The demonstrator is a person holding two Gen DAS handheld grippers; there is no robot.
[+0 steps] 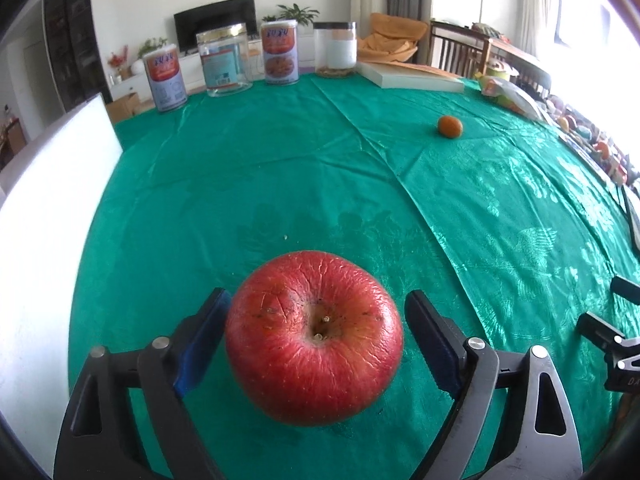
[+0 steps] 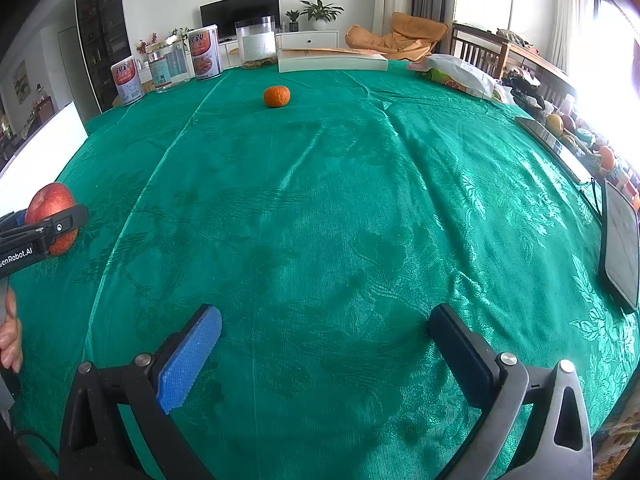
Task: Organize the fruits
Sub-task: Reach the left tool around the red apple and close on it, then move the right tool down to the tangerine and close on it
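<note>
A wrinkled red apple (image 1: 314, 340) rests on the green tablecloth (image 1: 280, 184), stem side up, between the jaws of my left gripper (image 1: 318, 294). That gripper is open: a strip of cloth shows between the right pad (image 1: 430, 340) and the apple, and the left pad (image 1: 204, 344) stands right at its skin. In the right wrist view the apple (image 2: 50, 202) sits at the far left behind the left gripper's finger (image 2: 60, 222). A small orange (image 1: 450, 126) (image 2: 276, 96) lies alone farther back. My right gripper (image 2: 326, 312) is open over bare cloth.
Cans and clear jars (image 1: 228, 60) line the far edge beside a thick book (image 1: 412, 76). A white board (image 1: 48, 208) stands at the left. A plastic bag (image 2: 460, 72), mixed fruit (image 2: 568, 128) and a dark tablet (image 2: 622, 244) occupy the right side.
</note>
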